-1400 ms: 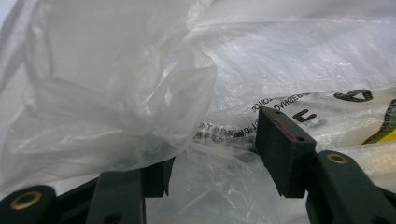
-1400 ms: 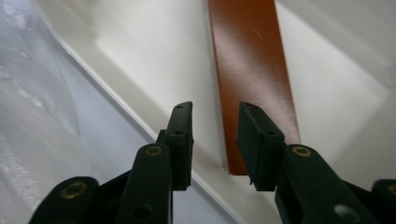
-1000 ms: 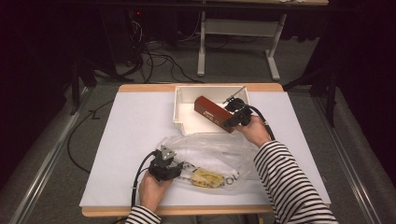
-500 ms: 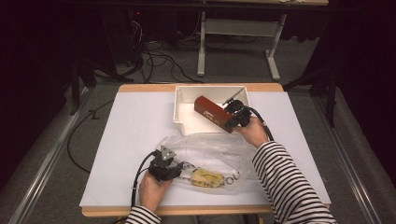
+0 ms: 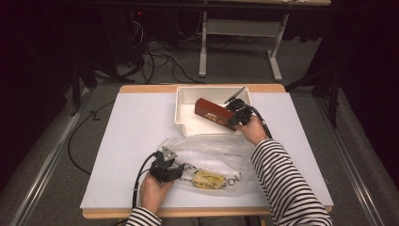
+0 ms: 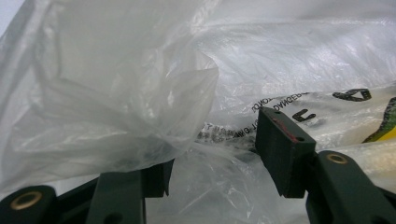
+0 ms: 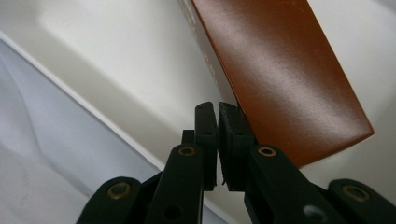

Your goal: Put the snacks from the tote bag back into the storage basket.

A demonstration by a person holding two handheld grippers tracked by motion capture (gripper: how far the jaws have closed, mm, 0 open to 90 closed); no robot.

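- Red-brown, a box (image 5: pixel 215 113) sat tilted in the white bin (image 5: pixel 186 110), its near end up by the bin's front-right rim.
- The right gripper (image 5: pixel 236 112) was at that raised end; in the right gripper view its jaws stood nearly together beside the box (image 7: pixel 285 79) edge, and I could not tell whether they pinched it.
- Before the bin lay a clear bag (image 5: pixel 207 155) on the table (image 5: pixel 127 136); the left gripper (image 5: pixel 176 170) was at the bag's left edge, jaws apart with film (image 6: pixel 140 93) bunched between them, nothing clamped.
- My guess: the box was being lifted from the bin for bagging; next would need the bag's mouth held open.
- The high view gave the layout; the gripper views alone gave jaw gaps and the bag's print (image 6: pixel 243 133).
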